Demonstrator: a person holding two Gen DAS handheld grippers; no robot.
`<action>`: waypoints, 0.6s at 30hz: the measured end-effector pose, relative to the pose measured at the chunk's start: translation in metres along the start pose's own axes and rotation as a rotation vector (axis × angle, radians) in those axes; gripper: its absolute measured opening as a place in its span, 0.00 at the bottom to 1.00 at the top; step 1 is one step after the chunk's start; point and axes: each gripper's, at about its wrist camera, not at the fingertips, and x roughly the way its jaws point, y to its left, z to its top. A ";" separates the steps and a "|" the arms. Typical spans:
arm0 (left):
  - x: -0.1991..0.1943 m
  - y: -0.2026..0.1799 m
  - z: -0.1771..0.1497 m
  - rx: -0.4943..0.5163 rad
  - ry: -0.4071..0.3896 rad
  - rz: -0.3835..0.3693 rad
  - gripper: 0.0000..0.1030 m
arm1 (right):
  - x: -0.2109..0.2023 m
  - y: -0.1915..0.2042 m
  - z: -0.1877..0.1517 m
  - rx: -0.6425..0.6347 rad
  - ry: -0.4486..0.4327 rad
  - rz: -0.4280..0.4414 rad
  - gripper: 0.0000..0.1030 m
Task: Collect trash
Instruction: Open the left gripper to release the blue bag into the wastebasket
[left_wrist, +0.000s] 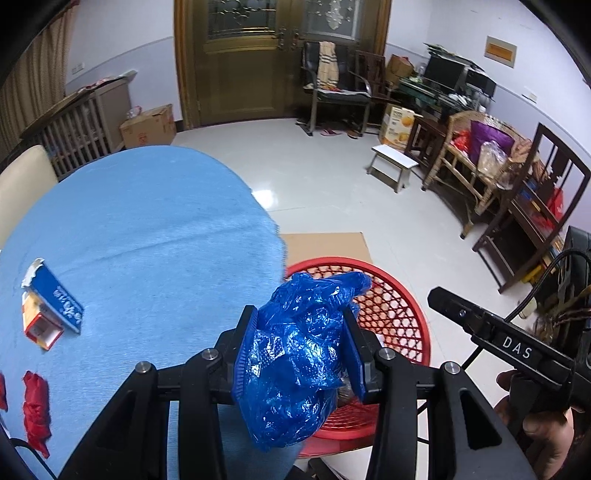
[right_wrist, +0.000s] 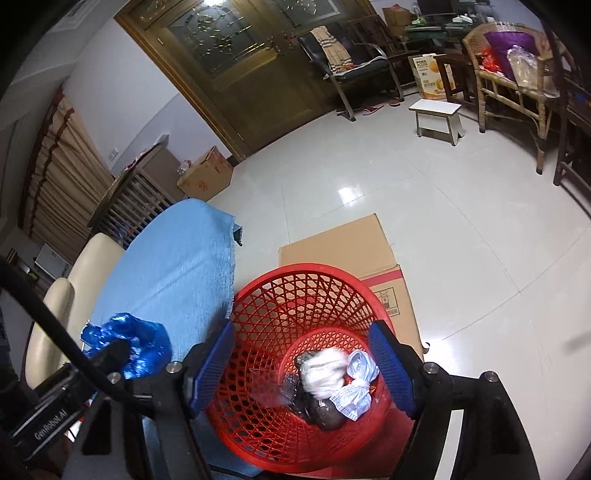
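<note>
- Peering into the red basket (right_wrist: 295, 295), we make out a blurred heap of white and dark trash (right_wrist: 332, 384), its pieces hard to separate.
- Our left gripper (left_wrist: 301, 347) clamps one crumpled, glossy blue plastic bag (left_wrist: 295, 362) over the desk (left_wrist: 147, 229) edge beside the basket.
- Our right gripper (right_wrist: 301, 365) gapes empty above the basket.
- On the desk we count one torn carton (left_wrist: 51, 306) and two red scraps (left_wrist: 35, 410), one cut off.

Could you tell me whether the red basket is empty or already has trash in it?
It has trash in it. The right wrist view looks down into the red basket, where a white wad, a face mask and dark wrappers lie on its bottom.
</note>
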 end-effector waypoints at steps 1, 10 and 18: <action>0.001 -0.003 0.000 0.004 0.003 -0.004 0.44 | -0.002 -0.001 0.000 0.004 -0.006 0.001 0.76; 0.026 -0.017 0.007 0.008 0.062 -0.060 0.73 | -0.024 -0.020 0.008 0.054 -0.057 -0.004 0.76; 0.003 0.013 0.007 -0.071 0.013 -0.049 0.75 | -0.028 -0.026 0.010 0.070 -0.063 -0.012 0.76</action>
